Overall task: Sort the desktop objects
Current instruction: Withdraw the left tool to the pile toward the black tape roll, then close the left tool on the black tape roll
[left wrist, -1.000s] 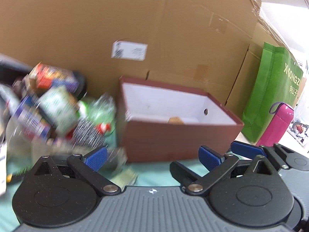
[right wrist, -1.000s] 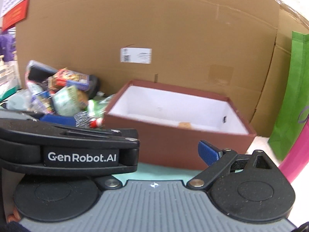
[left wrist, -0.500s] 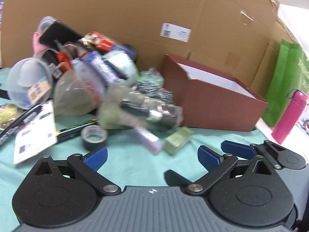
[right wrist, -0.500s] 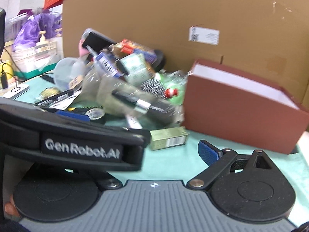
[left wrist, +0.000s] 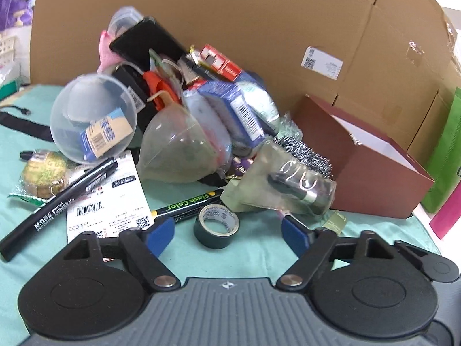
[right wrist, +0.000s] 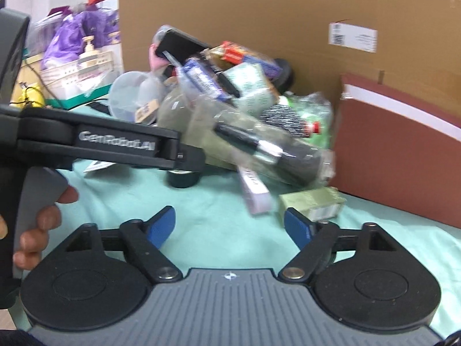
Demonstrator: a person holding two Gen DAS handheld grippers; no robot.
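Observation:
A heap of desktop objects lies on the teal cloth: a clear bowl, a clear cup, a wrapped hairbrush, boxes and markers. A dark tape roll lies flat just ahead of my left gripper, between its blue fingertips; the jaws are closing and the pads do not touch it. My right gripper hovers low over bare cloth, its jaws closing on nothing. A small green box and a pale pink box lie just beyond it.
An open brown box with a white inside stands right of the heap. Cardboard walls close the back. A green bag and pink bottle stand far right. A person's hand holds the left tool's black casing.
Both views swung left from the brown box to the heap and sank toward the cloth. Both pairs of jaws stand narrower than before. The tape roll now lies between the left fingers.

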